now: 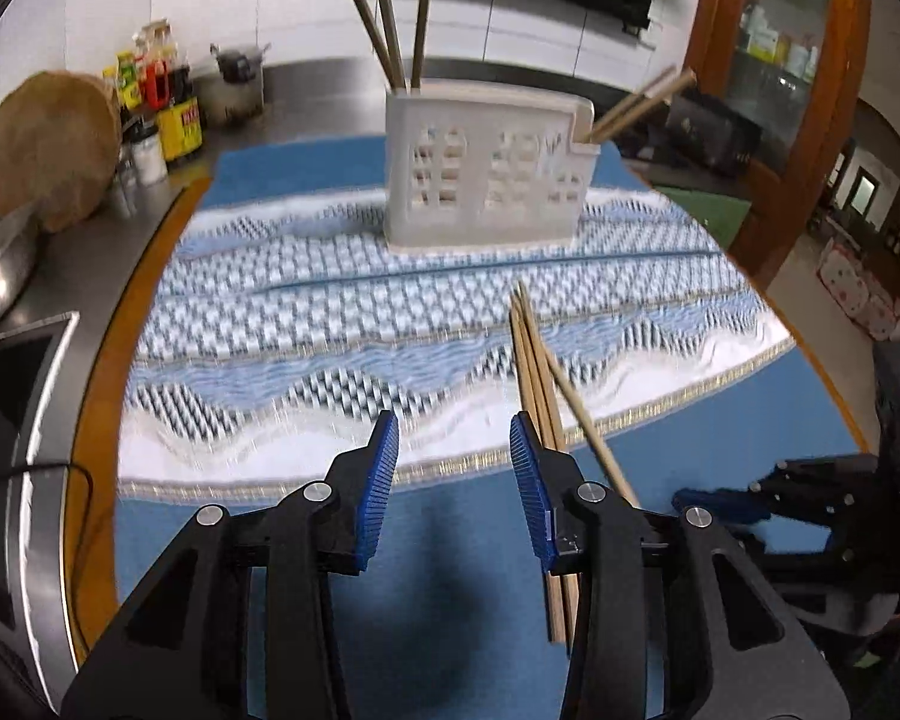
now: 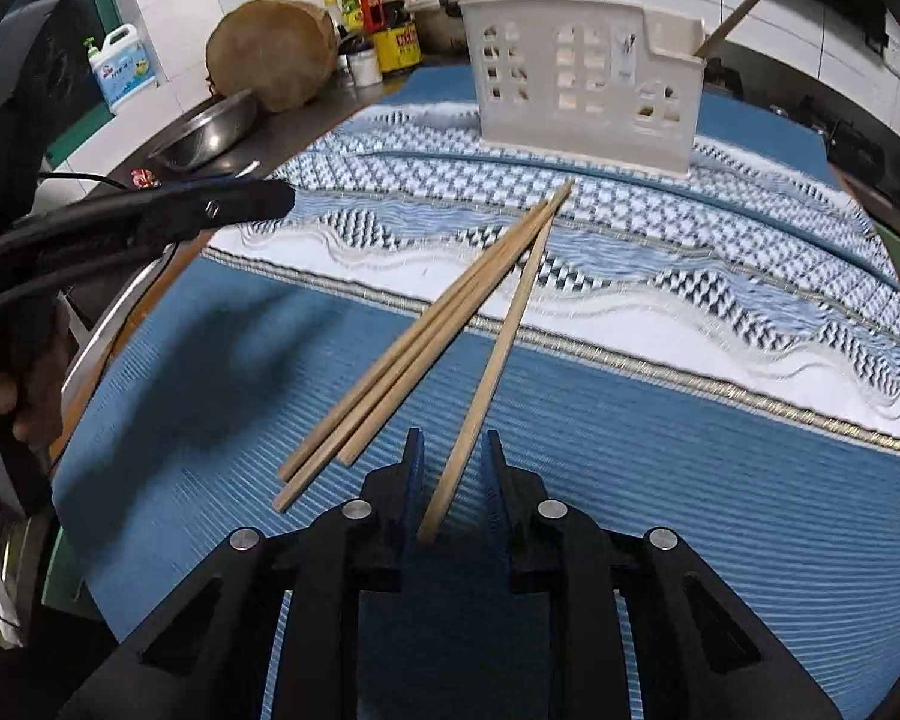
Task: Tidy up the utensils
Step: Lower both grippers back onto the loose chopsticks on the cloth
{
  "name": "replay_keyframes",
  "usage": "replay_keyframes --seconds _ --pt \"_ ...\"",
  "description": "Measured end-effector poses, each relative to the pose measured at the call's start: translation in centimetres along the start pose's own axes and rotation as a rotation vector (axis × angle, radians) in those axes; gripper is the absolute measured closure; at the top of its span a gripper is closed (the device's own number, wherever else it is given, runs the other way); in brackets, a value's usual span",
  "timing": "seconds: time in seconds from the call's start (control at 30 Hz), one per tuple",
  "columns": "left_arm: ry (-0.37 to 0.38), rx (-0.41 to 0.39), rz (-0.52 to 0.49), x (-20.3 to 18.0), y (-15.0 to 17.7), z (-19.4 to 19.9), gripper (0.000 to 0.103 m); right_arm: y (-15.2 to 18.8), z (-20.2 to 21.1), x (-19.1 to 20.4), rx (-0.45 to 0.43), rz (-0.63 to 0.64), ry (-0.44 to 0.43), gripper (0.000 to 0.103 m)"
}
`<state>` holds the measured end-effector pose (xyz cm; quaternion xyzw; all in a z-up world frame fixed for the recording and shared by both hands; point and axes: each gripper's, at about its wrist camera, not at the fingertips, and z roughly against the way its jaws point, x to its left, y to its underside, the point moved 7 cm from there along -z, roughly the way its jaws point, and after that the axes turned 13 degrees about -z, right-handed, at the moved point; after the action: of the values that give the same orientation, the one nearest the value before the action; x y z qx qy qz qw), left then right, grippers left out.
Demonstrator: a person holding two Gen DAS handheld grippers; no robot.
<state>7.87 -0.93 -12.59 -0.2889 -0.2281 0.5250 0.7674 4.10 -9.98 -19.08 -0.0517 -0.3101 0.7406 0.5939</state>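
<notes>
Near the tabletop's front edge, the right tool (image 2: 450,450) stands open around 1 light, stiff, slippery chopstick (image 2: 491,372); grasp near its end. The left tool (image 1: 453,444) is open, empty.

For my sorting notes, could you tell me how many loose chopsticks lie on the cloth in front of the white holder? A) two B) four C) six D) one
B: the right wrist view shows three chopsticks lying bundled together and a single chopstick angled beside them on the cloth, short of the white holder.
</notes>
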Motion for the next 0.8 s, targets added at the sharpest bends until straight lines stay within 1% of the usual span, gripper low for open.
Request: replay_keyframes --seconds 0.1,0.27,0.37,0.43,0.53,0.67,0.8 --pt "0.02 0.035 -0.004 -0.9 1.6 -0.6 0.063 0.4 -0.7 -0.2 0.014 0.001 0.02 0.086" --pt "0.061 0.077 0.01 -2.1 3.3 -1.6 0.063 0.8 -1.3 -0.6 0.035 -0.01 0.027 0.087" --pt "0.082 0.095 0.013 -2.9 3.9 -2.2 0.063 0.9 -1.4 -0.5 0.035 -0.008 0.025 0.088" --pt "0.092 0.107 0.011 -3.3 4.2 -2.5 0.063 1.0 -1.4 -0.5 0.036 -0.005 0.024 0.091" --pt "0.106 0.123 0.006 -4.1 4.6 -3.0 0.063 1.0 -1.3 -0.4 0.034 0.004 0.031 0.092" --pt "0.098 0.143 -0.002 -4.5 4.9 -3.8 0.063 0.9 -1.5 -0.4 0.042 0.008 0.031 0.092" --pt "0.088 0.163 0.013 -4.2 5.3 -4.4 0.064 1.1 -1.7 -0.2 0.05 0.008 0.032 0.092"
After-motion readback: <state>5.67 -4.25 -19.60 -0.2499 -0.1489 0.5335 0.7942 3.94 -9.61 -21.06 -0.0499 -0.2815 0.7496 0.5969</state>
